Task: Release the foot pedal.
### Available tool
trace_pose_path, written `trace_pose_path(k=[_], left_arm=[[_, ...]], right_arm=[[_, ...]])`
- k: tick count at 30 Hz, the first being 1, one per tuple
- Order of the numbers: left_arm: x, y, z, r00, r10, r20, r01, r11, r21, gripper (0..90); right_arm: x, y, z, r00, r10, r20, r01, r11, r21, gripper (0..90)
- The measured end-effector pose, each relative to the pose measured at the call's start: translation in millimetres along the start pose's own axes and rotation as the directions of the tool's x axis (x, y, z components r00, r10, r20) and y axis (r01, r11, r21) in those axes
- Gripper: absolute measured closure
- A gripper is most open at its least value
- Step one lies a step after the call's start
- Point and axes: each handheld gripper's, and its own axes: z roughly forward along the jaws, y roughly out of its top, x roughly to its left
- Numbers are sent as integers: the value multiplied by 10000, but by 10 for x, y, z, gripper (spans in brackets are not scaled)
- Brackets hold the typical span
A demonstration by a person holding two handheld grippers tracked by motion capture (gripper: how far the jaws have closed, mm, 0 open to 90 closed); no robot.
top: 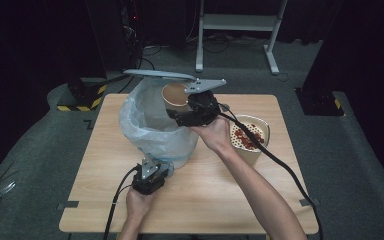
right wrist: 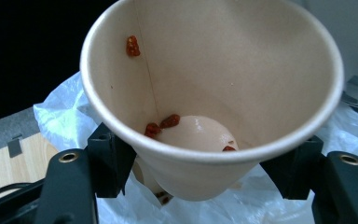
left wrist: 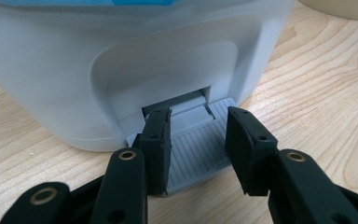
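Right gripper view: cup point(right wrist: 242, 70) between jaws

Bright tabletop, dark surroundings, soft focus

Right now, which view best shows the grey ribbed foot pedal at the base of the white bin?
The left gripper view: the grey ribbed foot pedal lies close up between the open left claw jaws, under the white plastic bin. In the high view the left claw covers it. The right gripper view faces a paper cup instead.
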Motion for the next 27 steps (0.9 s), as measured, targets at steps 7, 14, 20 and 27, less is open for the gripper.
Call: trace_pose_path(k=[7, 14, 20, 27], left_arm=[[1, 0, 0, 10000, -2, 10, 2, 10000, 0, 603], [1, 0, -1, 10000, 1, 11, -1, 10000, 1, 603], [2, 0, -1, 10000, -2, 15, 2, 10000, 1, 603], [1, -1, -1, 10000, -30, 35, 30, 10000, 6, 603]], right_arm=[[-10, -27, 79, 9999, 102, 37, -102, 9998, 175, 327], [-16, -42, 136, 9999, 163, 3, -163, 9993, 338, 310], [-31, -49, 166, 9997, 249, -89, -245, 9988, 434, 256], [-33, -62, 190, 9995, 244, -212, -234, 9986, 468, 212]])
